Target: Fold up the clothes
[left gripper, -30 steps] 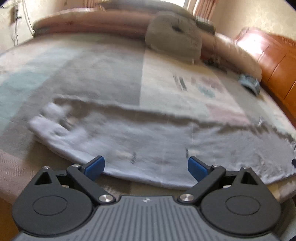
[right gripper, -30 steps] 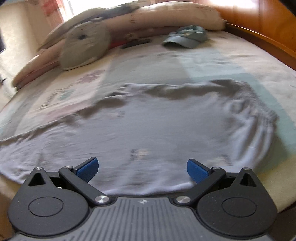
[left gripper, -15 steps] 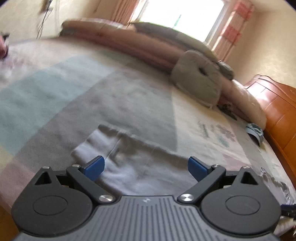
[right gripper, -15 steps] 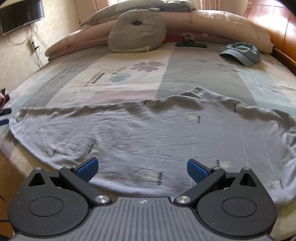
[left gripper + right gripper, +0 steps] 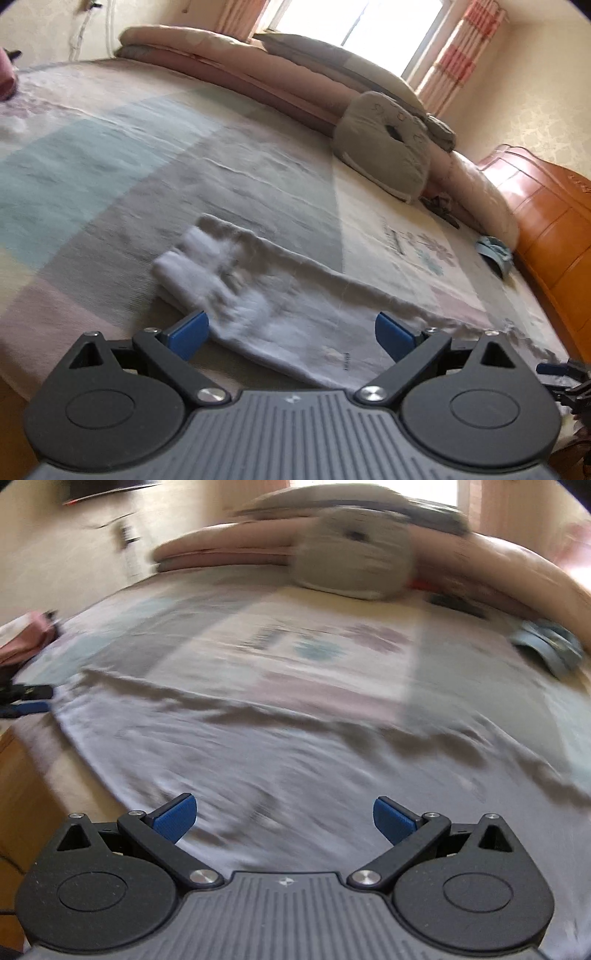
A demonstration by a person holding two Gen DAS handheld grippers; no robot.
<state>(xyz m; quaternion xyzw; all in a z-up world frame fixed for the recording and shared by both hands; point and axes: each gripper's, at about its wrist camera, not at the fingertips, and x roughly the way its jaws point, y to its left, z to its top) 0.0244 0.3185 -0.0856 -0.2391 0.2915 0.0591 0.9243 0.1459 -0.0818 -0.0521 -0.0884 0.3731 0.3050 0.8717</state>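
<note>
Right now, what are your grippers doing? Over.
Left gripper open, empty. Right gripper open, empty. Grey garment spread flat on bed. Nothing blocking it.

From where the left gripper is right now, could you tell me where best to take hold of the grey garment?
I would grip the bunched, rolled end of the grey garment, just ahead of the open left gripper. It is thick and raised off the bedspread, so a finger could probably slide under. Come in low from the near bed edge; the rest lies flat, giving little to pinch.
</note>
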